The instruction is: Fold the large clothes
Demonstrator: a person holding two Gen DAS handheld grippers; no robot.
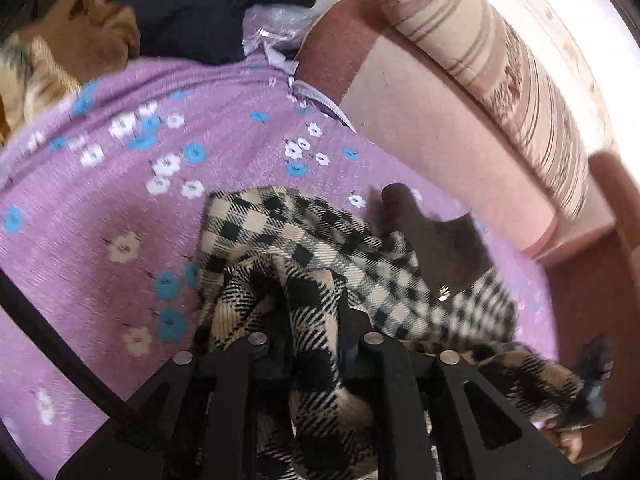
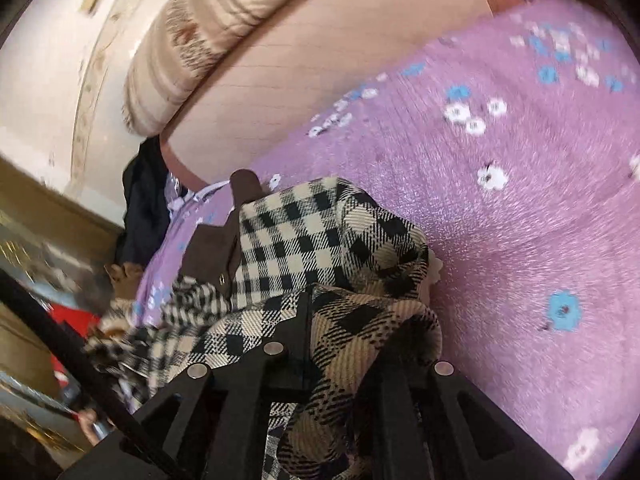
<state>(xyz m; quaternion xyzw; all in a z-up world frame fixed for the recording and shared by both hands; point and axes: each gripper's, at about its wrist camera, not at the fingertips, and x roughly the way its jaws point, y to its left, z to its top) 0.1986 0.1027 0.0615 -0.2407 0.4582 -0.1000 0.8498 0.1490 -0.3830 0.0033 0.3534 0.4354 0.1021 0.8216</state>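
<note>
A black and cream checked garment (image 1: 304, 240) with a dark brown lining (image 1: 436, 236) lies bunched on a purple flowered bed cover (image 1: 120, 200). My left gripper (image 1: 316, 312) is shut on a fold of the checked garment, which drapes back over its frame. In the right wrist view the same checked garment (image 2: 304, 240) lies heaped on the bed cover (image 2: 520, 220). My right gripper (image 2: 316, 320) is shut on another fold of it, and cloth hides the fingertips. The brown lining (image 2: 212, 248) shows to the left.
A pink headboard (image 1: 420, 120) with a striped beige bolster (image 1: 500, 72) runs along the bed's far side. Dark clothes (image 1: 208, 4) and a brown garment (image 1: 92, 36) are piled at the bed's end. A plastic bag (image 1: 276, 28) lies beside them.
</note>
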